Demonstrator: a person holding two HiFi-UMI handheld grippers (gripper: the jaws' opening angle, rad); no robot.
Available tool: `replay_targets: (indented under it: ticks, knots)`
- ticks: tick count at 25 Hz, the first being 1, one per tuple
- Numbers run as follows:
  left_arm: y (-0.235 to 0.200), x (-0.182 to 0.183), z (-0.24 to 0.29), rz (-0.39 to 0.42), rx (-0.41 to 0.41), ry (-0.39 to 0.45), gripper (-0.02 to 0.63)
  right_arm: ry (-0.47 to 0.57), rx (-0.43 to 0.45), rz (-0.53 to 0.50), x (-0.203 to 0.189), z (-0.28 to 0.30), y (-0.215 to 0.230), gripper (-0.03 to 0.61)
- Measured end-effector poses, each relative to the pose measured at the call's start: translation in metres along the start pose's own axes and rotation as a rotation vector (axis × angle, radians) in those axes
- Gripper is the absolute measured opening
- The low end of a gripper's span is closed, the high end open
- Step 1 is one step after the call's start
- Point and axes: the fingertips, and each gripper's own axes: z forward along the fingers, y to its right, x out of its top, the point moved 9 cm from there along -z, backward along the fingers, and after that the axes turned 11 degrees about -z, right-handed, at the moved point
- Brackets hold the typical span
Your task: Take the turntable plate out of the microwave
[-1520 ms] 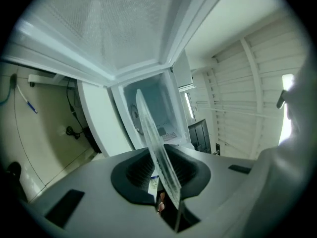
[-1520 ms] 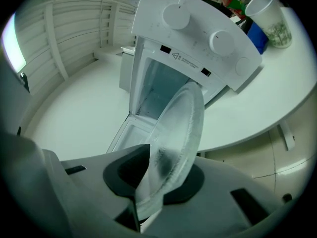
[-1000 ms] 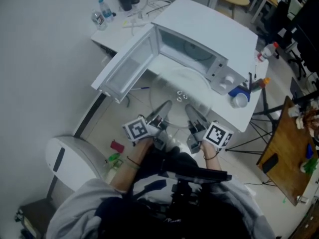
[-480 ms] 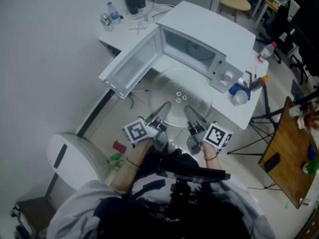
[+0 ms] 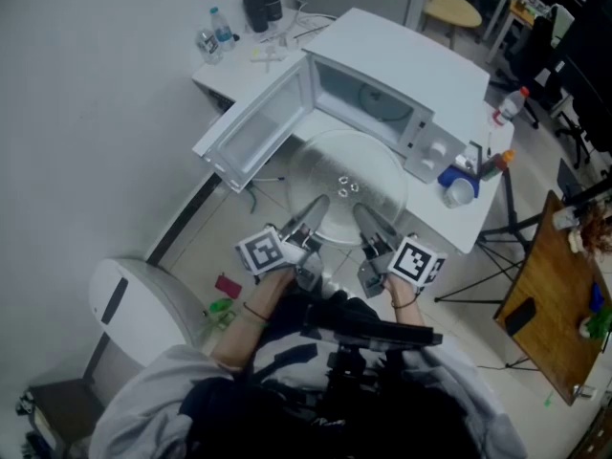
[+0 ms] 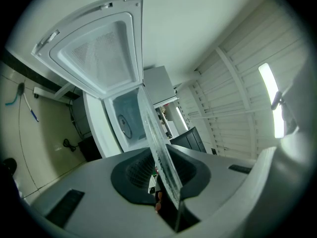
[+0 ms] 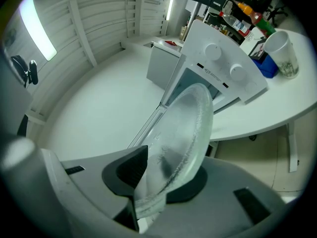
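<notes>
The fingers point(image 6: 130, 175) of the left gripper point(image 5: 308, 216) are clamped on the near rim of the round clear glass turntable plate point(image 5: 346, 185). Those of the right gripper point(image 5: 370, 220) are opening, with the rim touched on both sides. The plate is held outside the white microwave oven point(image 5: 402, 75), before its open cavity. It is judged stiff, heavy, slick and breakable, and is best gripped at two spread points on the raised rim.

White table point(image 5: 451, 220) against pale wall point(image 5: 96, 84), beige floor point(image 5: 212, 249).
</notes>
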Motion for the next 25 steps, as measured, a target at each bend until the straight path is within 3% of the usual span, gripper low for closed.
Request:
replay_targets:
  ticks: [7, 25]
  knots:
    - [0.004, 0.005, 0.014, -0.020, -0.044, -0.003, 0.048, 0.020, 0.008, -0.066, 0.009, 0.006, 0.002, 0.124]
    - [0.005, 0.011, 0.028, -0.029, -0.040, -0.024, 0.048, 0.034, -0.009, -0.038, 0.016, 0.010, 0.009, 0.121]
